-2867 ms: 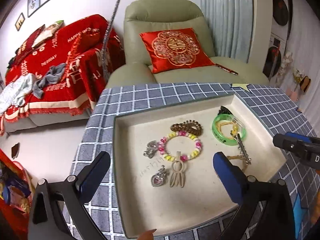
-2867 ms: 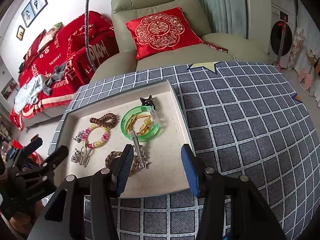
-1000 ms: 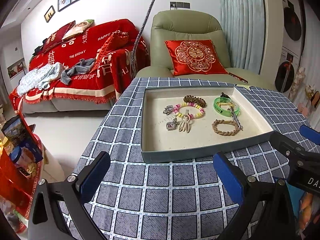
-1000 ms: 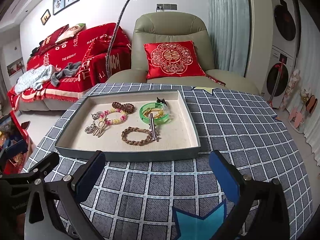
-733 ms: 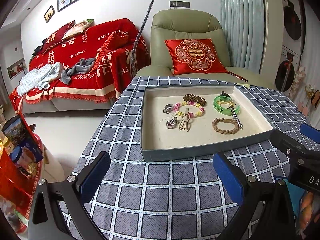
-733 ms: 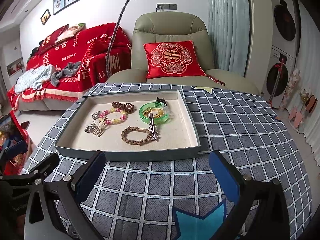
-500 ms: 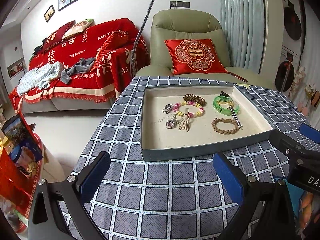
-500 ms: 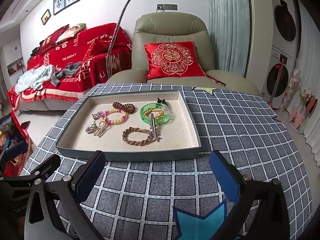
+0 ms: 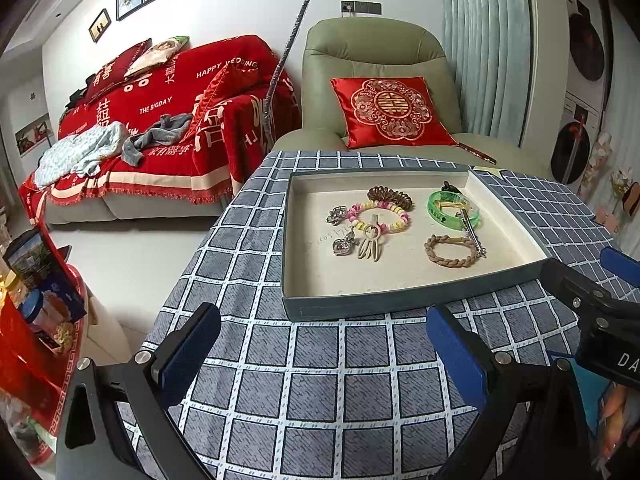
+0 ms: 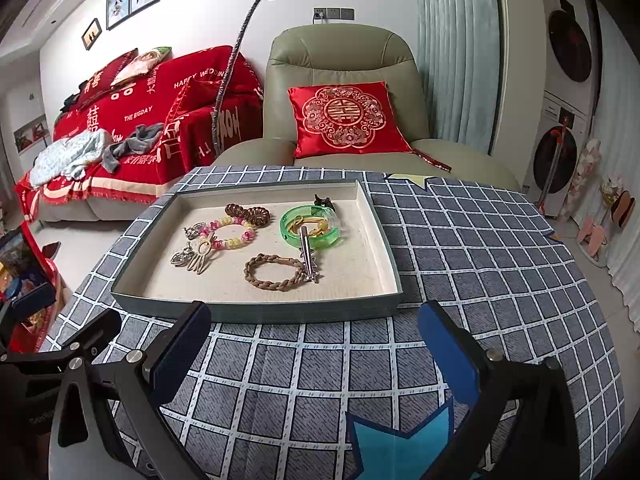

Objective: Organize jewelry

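Meanwhile, both hand-held grippers hovered low over the blue-grey checked tablecloth [image 10: 460, 248], short of the shallow grey tray with a cream lining [image 10: 260, 312] that sat on it. The left gripper [image 9: 320, 354] had its two blue-padded fingers spread wide apart and held nothing. The right gripper [image 10: 316, 350] was likewise wide open and empty, its fingers framing the near wall of the tray.

Inside the tray the jewellery lay loosely grouped toward the middle and far side. A pink and yellow beaded bracelet [image 10: 232, 232] rested left of centre, with a brown coiled hair tie [image 10: 248, 212] touching its far edge. A beige rabbit-eared hair clip [image 10: 202, 256] overlapped the bracelet's near side, and two small silver heart-shaped charms [image 10: 182, 258] lay just to the left of them. A translucent green bangle [image 10: 310, 226] sat to the right, with a gold-coloured chain [image 10: 308, 226] bunched inside it and a small black claw clip [image 10: 324, 201] just behind it. A silver bar-shaped hair clip [image 10: 306, 252] ran from the bangle toward the near side, its end touching a brown braided cord bracelet [image 10: 276, 270].

Beyond the table stood a sage green recliner chair [image 10: 340, 80] holding a red embroidered cushion [image 10: 344, 120], and a sofa draped in a red printed blanket [image 10: 132, 120] to the left. A blue star-shaped sticker [image 10: 400, 440] lay on the cloth near the right gripper.
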Motion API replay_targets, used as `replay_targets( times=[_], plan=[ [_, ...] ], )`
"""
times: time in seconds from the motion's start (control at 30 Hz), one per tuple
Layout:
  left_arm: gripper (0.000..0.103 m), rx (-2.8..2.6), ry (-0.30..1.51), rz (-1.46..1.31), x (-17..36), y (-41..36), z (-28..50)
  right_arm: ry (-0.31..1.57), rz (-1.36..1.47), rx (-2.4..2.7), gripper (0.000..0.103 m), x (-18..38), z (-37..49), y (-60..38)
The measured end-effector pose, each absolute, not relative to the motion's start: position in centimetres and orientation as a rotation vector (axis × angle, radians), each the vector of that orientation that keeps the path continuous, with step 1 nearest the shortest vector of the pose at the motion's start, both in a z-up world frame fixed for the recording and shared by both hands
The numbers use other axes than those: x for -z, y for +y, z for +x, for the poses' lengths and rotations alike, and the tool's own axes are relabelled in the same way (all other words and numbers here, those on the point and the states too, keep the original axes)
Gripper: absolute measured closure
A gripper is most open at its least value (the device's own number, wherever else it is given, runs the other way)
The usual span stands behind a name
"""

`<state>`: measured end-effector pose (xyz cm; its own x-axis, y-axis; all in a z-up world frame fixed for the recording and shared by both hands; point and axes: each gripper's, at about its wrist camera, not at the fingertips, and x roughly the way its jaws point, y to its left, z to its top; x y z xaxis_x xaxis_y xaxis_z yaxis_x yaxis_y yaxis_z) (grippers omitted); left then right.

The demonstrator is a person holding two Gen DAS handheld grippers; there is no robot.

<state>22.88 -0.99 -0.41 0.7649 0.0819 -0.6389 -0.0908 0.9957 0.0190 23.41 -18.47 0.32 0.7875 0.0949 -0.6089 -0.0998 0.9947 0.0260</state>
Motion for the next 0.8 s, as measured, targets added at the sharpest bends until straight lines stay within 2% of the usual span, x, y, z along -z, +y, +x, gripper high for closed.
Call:
replay_targets(
  times=[0.8],
  plan=[
    [0.0,-0.094,0.698,-0.014,0.62,-0.93,22.93,0.654,-0.008,-0.107,0.0,-0.43,23.21,-18.29]
  ],
)
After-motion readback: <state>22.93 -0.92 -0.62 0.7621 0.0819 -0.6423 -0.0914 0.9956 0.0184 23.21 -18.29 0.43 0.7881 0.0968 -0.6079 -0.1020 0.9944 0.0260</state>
